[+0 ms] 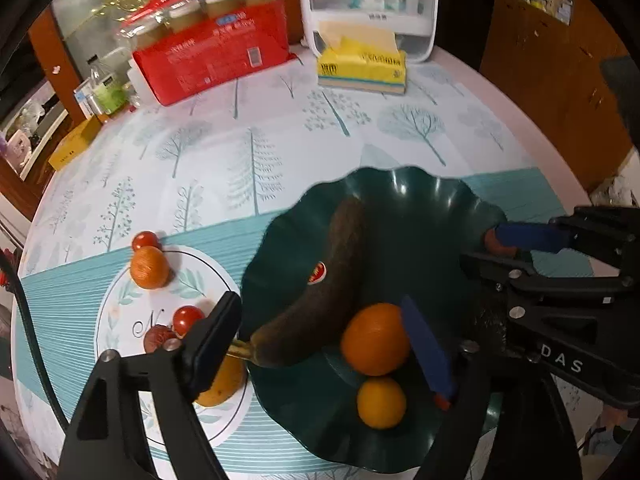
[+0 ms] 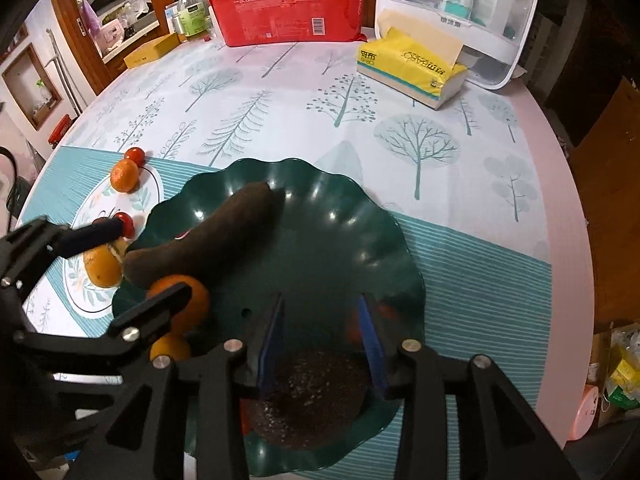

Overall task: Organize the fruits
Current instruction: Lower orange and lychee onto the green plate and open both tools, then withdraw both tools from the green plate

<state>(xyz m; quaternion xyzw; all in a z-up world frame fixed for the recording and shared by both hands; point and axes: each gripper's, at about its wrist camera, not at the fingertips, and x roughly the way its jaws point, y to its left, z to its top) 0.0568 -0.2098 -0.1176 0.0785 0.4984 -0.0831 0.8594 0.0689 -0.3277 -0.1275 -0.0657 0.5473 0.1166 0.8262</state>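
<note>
A dark green scalloped bowl [image 1: 440,196] [image 2: 332,208] holds a very dark banana [image 1: 332,280] [image 2: 212,236], a large orange [image 1: 374,338] and a smaller one [image 1: 380,402]. My left gripper [image 1: 320,344] is open, its jaws spanning the banana's stem end and the large orange. My right gripper [image 2: 324,336] is open over a dark rough round fruit [image 2: 308,392] in the bowl; whether it touches the fruit I cannot tell. On the table left of the bowl lie a mandarin [image 1: 149,267], two cherry tomatoes [image 1: 146,240] [image 1: 187,319], a wrinkled red date [image 1: 158,338] and a yellow-orange fruit [image 1: 224,384].
At the table's back stand a red pack of paper cups [image 1: 212,60], a yellow tissue pack [image 1: 362,68], a white storage box [image 1: 368,4], a bottle [image 1: 104,88] and a yellow carton [image 1: 74,144]. The table's right edge [image 2: 576,200] curves near the bowl.
</note>
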